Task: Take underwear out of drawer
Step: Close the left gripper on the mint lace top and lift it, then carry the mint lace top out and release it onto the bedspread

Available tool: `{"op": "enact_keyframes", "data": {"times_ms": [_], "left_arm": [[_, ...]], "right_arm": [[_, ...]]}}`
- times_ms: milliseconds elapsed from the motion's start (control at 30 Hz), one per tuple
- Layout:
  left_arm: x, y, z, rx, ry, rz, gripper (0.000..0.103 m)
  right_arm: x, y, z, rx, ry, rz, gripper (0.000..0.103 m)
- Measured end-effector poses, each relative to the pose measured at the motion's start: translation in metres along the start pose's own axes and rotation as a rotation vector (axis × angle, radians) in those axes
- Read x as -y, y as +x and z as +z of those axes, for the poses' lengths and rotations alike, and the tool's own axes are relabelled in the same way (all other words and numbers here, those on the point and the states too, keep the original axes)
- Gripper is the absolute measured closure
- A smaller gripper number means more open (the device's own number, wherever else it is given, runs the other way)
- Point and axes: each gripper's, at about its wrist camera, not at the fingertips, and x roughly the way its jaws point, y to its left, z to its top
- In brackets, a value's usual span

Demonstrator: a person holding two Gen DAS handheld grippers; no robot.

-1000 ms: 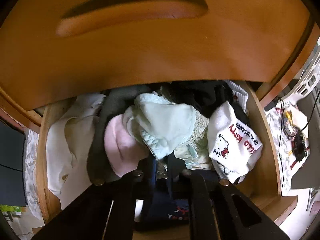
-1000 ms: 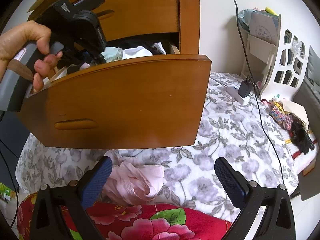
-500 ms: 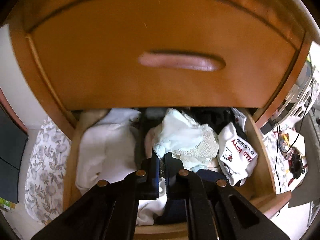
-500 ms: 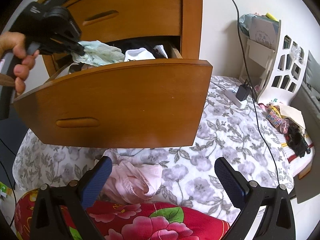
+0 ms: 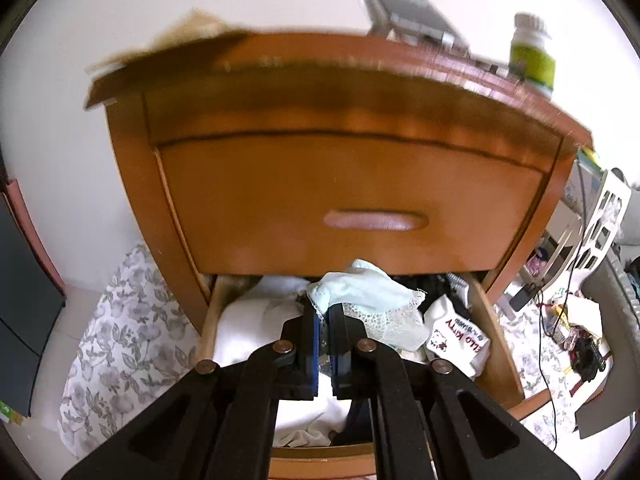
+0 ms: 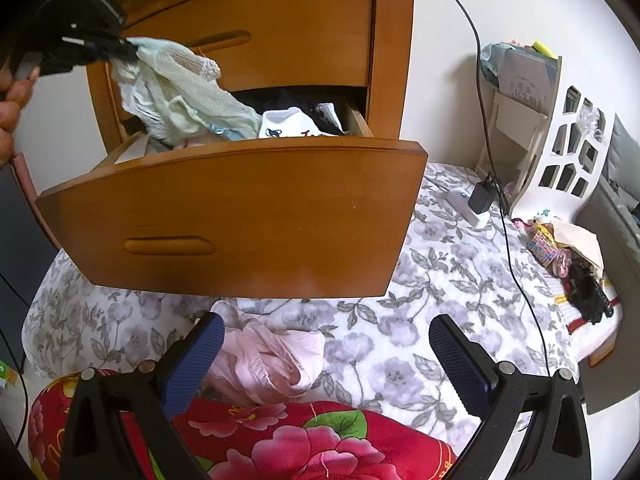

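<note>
Left tongs [image 5: 325,316] were clamped tight on a pale mint lace underwear [image 6: 180,84], which hung above the open drawer [image 6: 240,216] with its lower end trailing onto the clothes pile inside. Right tongs [image 6: 324,356] sat wide apart, holding nothing, over the floral bed cover [image 6: 432,280]. A pink garment [image 6: 272,360] lay crumpled on the bed just below the drawer front.

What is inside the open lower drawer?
The drawer holds a white printed garment, dark clothes behind it and white fabric at one side. The mint lace underwear hangs partly out. Lower layers are covered.
</note>
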Motion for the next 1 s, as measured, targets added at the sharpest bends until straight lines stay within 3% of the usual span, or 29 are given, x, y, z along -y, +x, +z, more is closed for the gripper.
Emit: {"op": "enact_keyframes", "data": {"times_ms": [233, 633, 1000], "left_arm": [[-0.003, -0.043, 0.006, 0.112, -0.003, -0.011, 0.100], [-0.016, -0.150, 0.017, 0.297, -0.003, -0.056, 0.099], [-0.036, -0.210, -0.003, 0.360, -0.034, -0.099, 0.099]], "right_arm": [[-0.003, -0.012, 0.000, 0.020, -0.015, -0.006, 0.000], [-0.012, -0.033, 0.002, 0.058, -0.047, -0.022, 0.000], [-0.019, -0.054, 0.002, 0.089, -0.068, -0.034, 0.000]]}}
